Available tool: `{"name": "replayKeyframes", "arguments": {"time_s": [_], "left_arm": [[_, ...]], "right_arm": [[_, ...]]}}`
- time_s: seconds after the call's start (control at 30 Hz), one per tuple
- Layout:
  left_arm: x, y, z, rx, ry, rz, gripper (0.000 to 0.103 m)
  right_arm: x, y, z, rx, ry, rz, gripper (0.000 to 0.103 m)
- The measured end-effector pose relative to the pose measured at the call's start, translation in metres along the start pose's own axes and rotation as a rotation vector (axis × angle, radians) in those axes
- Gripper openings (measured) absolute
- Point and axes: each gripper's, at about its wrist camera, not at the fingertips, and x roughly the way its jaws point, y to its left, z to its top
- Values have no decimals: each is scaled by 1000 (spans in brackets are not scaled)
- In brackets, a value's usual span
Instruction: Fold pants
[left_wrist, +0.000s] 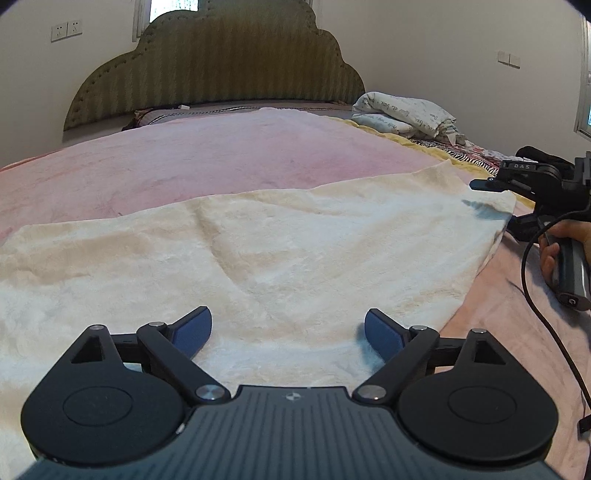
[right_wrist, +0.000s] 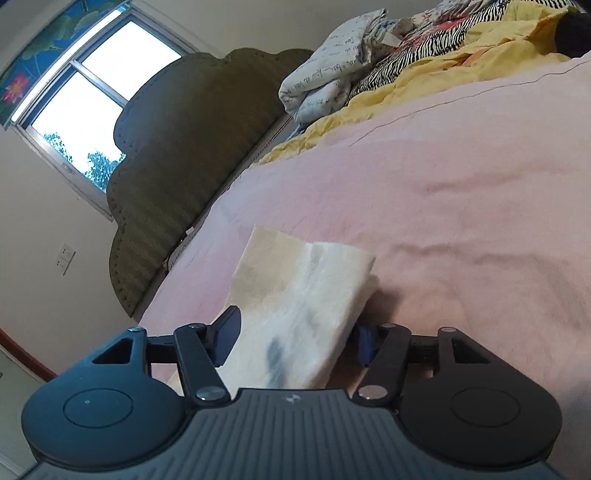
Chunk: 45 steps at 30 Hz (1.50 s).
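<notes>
1. The left gripper (left_wrist: 288, 332) is hovering low over the near part of the pants (left_wrist: 258, 251), and its jaws are standing wide apart with nothing between them; only the fleece is lying under the blue pads.
2. The right gripper (right_wrist: 295, 339) is sitting at the right end of the pants (right_wrist: 295, 295). A folded corner of the cloth is lying between its jaws, but the jaws are looking still fairly apart, so I cannot tell if they are really pinching it.
3. The pants are lying spread on the pink blanket (left_wrist: 221, 162) of the bed, on the near side of it, well apart from the headboard (left_wrist: 221, 66).
4. My judgement: the pants are a thick, fluffy cream fleece, so they are light, very soft and without any stiffness. They are probably sagging as soon as one corner is going up, and the plush pile is maybe slipping a little in smooth pads.
5. Because of this, the good places to take are the edges and corners, with both layers together, one gripper at each end.
6. Beyond the pants, toward the headboard on the right, a crumpled pile of bedding (left_wrist: 402, 114) is lying on a yellow cover (right_wrist: 480, 48).
</notes>
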Motion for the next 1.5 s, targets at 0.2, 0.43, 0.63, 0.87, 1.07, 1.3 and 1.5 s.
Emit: {"name": "replayKeyframes", "arguments": {"time_s": [0.2,0.43,0.63,0.87,1.07,1.3,1.5], "left_arm": [[-1,2,1,-17,-8,-13,92],[5,49,16,-504,6,-395,93],[27,70,36,-876,-19,-705,101],[39,69,54,-901,-45,-692,102],[72,81,41,-1028,115,-636,37],[60,80,44,-839,64,-474,5],[8,83,62,-527,-37,-239,5]], "right_arm": [[12,-8,11,27,11,-21,19],[-20,65,-6,-373,-57,26,16],[-45,160,-77,-888,-76,164,16],[-59,204,-167,-1242,-28,294,16],[-64,208,-208,-1395,14,333,18],[-60,204,-216,-1433,97,298,19],[-62,223,-232,-1434,101,373,17]]}}
